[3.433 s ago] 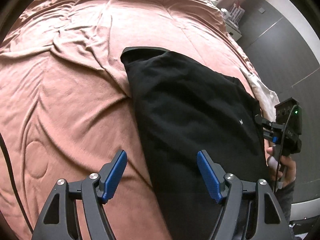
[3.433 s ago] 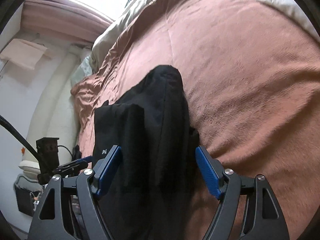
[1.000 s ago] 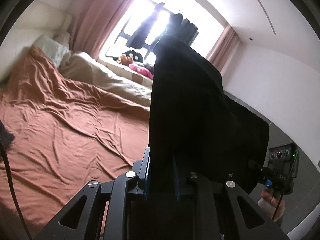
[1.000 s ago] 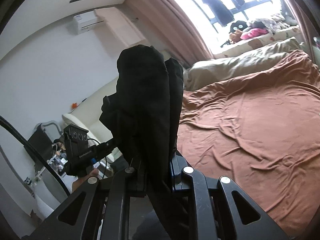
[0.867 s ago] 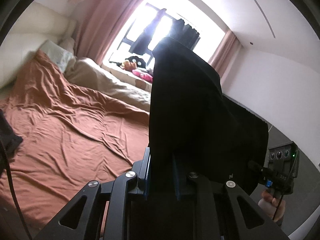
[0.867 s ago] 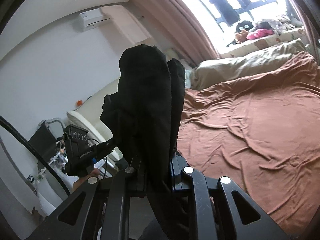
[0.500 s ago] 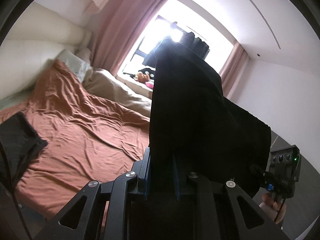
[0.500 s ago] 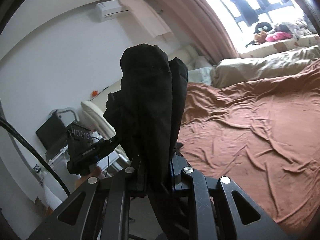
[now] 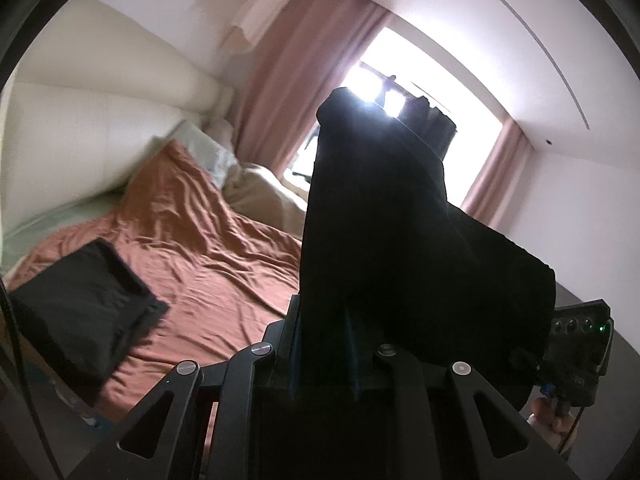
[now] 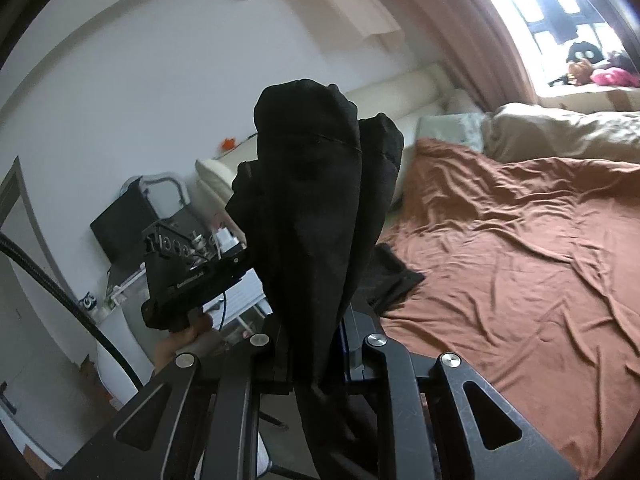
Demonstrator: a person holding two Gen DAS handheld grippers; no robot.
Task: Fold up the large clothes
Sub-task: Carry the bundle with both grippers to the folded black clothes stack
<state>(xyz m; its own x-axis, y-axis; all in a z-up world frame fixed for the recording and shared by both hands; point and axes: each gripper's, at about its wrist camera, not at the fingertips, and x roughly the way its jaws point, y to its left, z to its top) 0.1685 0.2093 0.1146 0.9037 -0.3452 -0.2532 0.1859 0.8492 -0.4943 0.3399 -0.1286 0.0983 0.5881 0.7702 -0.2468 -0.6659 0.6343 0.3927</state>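
Black garment (image 9: 376,240), rust-brown bed (image 9: 208,256), blurry pink curtains (image 9: 296,76)

Black garment (image 9: 384,240) fills centre of left wrist view, blocks sight straight ahead; same in right wrist view (image 10: 316,216). Folded black clothes (image 9: 80,312) occupy near left corner of bed (image 9: 208,248). Beige duvet (image 10: 560,136) and pillows crowd head end by window. Middle and right of bed: bare wrinkled rust sheet, open room. Off bed's left edge: cluttered side table (image 10: 224,304), black case, narrow gap.
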